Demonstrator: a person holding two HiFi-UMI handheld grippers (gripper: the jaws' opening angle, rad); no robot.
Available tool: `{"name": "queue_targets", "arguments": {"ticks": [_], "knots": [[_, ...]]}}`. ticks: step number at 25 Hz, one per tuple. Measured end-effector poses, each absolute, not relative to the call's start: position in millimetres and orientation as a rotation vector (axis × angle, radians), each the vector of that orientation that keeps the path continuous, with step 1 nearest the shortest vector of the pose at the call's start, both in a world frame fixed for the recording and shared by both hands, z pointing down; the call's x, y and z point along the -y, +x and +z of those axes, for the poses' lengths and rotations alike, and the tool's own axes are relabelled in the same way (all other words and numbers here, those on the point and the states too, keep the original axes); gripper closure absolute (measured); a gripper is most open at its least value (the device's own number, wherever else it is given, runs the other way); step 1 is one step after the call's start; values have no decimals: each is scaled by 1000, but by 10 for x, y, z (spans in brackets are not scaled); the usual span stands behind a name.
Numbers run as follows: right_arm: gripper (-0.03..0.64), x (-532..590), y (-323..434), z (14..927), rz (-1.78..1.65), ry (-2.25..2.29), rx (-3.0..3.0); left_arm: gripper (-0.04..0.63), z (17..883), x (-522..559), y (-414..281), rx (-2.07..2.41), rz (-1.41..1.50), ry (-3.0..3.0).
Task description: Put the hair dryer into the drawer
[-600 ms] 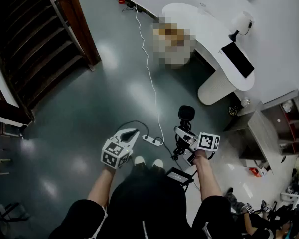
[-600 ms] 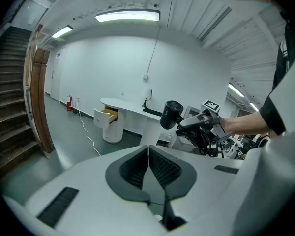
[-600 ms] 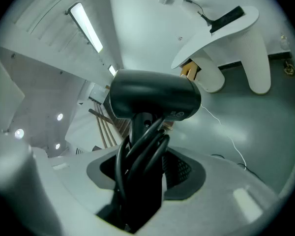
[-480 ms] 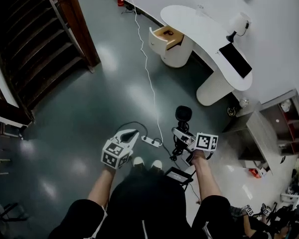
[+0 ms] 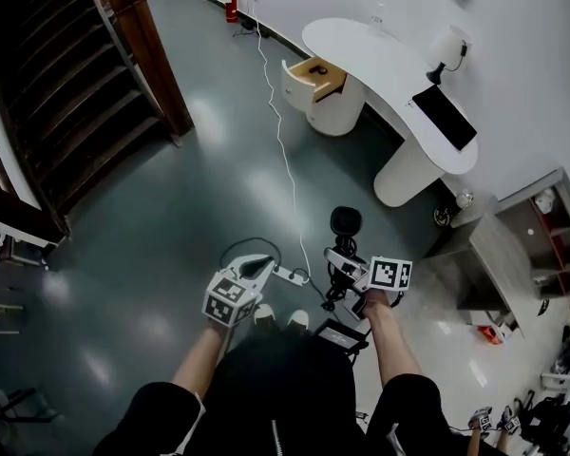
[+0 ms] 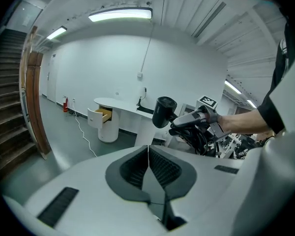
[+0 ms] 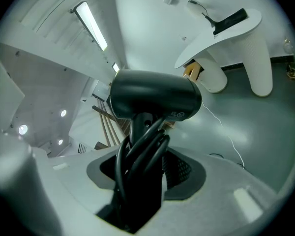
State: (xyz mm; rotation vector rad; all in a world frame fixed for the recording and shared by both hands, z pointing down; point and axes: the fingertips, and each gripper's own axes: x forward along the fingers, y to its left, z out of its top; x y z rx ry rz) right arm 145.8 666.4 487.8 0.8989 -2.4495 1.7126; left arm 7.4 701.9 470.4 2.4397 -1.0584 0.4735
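A black hair dryer [image 5: 345, 224] is held out over the floor, its handle and looped cord clamped in my right gripper [image 5: 348, 266]. In the right gripper view the hair dryer [image 7: 155, 100] fills the centre, above the right gripper [image 7: 141, 168], whose jaws grip the handle. My left gripper [image 5: 257, 268] hangs beside it, shut and empty; its pads [image 6: 162, 167] meet. Far ahead, an open drawer [image 5: 315, 72] with a wooden inside sticks out of a round white cabinet under the white desk [image 5: 380, 60]. The drawer [image 6: 103, 115] and the hair dryer [image 6: 164, 111] also show in the left gripper view.
A white cable [image 5: 280, 131] runs across the dark floor to a power strip [image 5: 287, 275] near my feet. A wooden staircase [image 5: 71, 84] rises at the left. A lamp [image 5: 453, 47] and a dark flat panel [image 5: 444, 117] sit on the desk. Grey shelves [image 5: 522, 245] stand at the right.
In the head view the left gripper has shifted slightly right, and the hair dryer with the right gripper slightly left. The grip on the dryer is unchanged.
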Motion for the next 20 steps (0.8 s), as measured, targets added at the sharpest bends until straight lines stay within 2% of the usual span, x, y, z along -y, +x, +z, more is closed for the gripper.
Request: {"name": "queue_targets", "arguments": {"ticks": [20], "knots": [[416, -6725, 1781, 4937, 1691, 850, 2462, 581, 4779, -7083, 566, 1086, 521, 2405]]}}
